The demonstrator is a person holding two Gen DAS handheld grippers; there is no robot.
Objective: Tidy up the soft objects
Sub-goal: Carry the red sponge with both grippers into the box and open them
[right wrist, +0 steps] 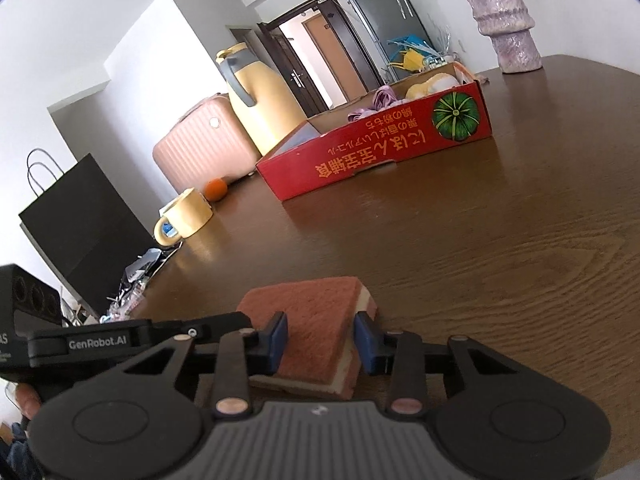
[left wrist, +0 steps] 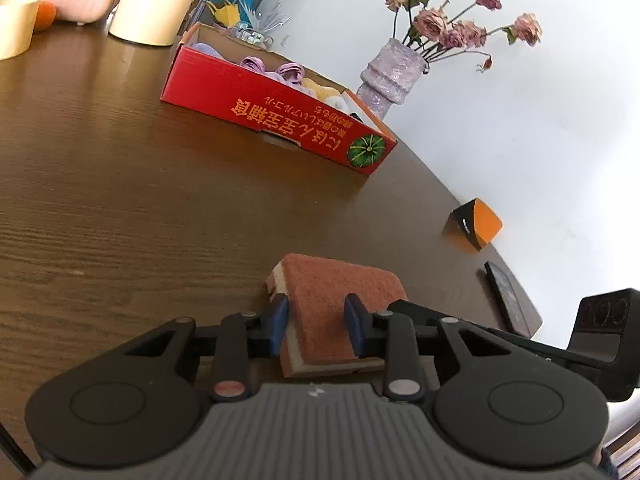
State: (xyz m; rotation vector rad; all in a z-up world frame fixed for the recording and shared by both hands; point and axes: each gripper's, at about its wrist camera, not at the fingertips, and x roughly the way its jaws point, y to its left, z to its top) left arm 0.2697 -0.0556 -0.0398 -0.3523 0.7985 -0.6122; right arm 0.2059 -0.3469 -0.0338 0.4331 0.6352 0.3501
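A sponge with a reddish-brown scouring top and a cream foam base sits just above the dark wooden table. It shows in the left wrist view (left wrist: 340,300) and the right wrist view (right wrist: 316,320). My left gripper (left wrist: 318,326) is shut on one end of it, my right gripper (right wrist: 322,338) on the other. Blue pads (left wrist: 280,320) press its sides. A red cardboard box (left wrist: 256,100), also in the right wrist view (right wrist: 380,152), holds purple and yellow soft items and stands farther back.
A purple vase with dried roses (left wrist: 390,76) stands behind the box. An orange-black small box (left wrist: 476,224) and a black flat item (left wrist: 508,304) lie near the table edge. A yellow thermos (right wrist: 260,100), a yellow mug (right wrist: 184,216), an orange (right wrist: 216,189) and a pink suitcase (right wrist: 204,140) are at the left.
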